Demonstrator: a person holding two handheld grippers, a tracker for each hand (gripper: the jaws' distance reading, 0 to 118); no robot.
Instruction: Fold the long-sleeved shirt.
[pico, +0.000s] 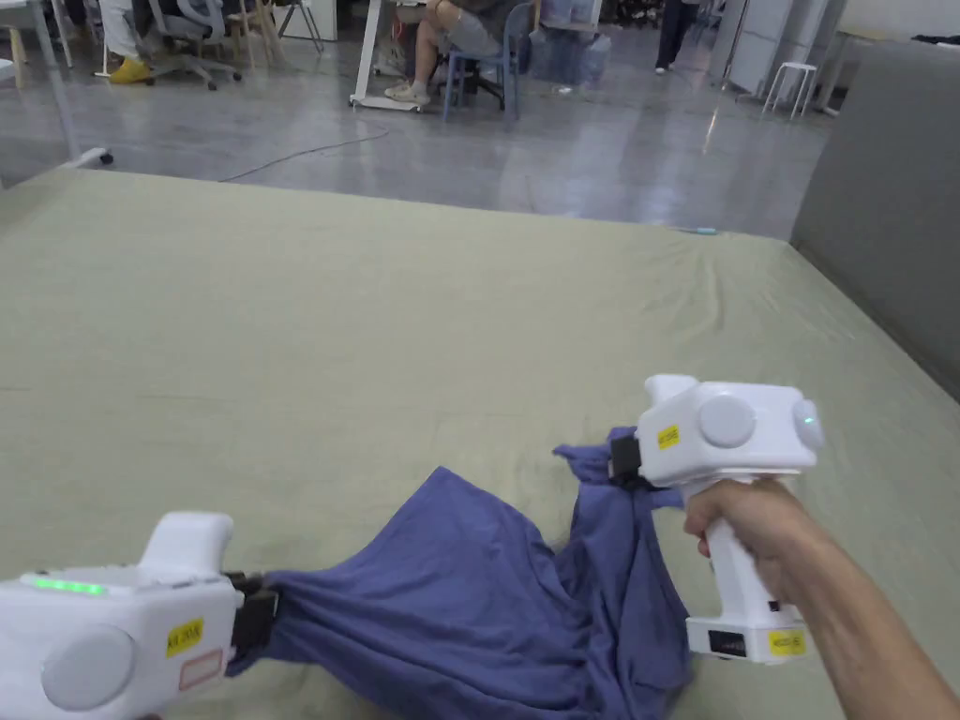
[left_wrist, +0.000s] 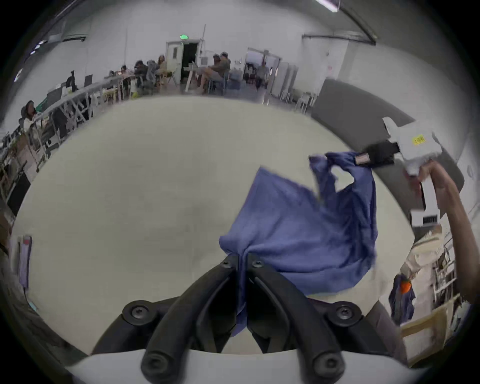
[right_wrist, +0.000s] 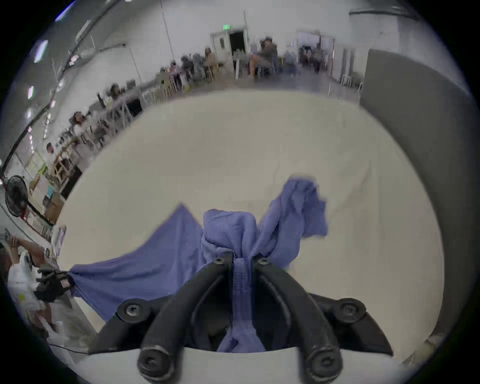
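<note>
Left gripper (pico: 255, 605), low at near-left over the bed: jaws closed tight on a thin bunched edge of the blue shirt (pico: 487, 600), cloth pinched between the tips and trailing back through the gap (clear in the left gripper view (left_wrist: 242, 259)). Shirt itself slung between both tools above the green sheet (pico: 375, 328), mid-panel sagging to touch the sheet near the front edge, not yet spread flat. Right gripper (pico: 622, 461), higher and farther in, held by the right hand (pico: 750, 534): jaws likewise clamped, on a ribbed band of fabric (a cuff or hem, cannot tell which) seen in the right gripper view (right_wrist: 242, 259), with a loose flap dangling beyond. Risks, judged from this: thin left pinch likely to slip if the pull tightens, dropping that corner into a heap. Uneven heights likely to lay the body down skewed and creased. Twisted fabric around the right grip, plus the hanging flap, likely to tuck under the body and trap a sleeve inside the fold. Uncertain which parts are held, so a fold line started here could land off-centre.
</note>
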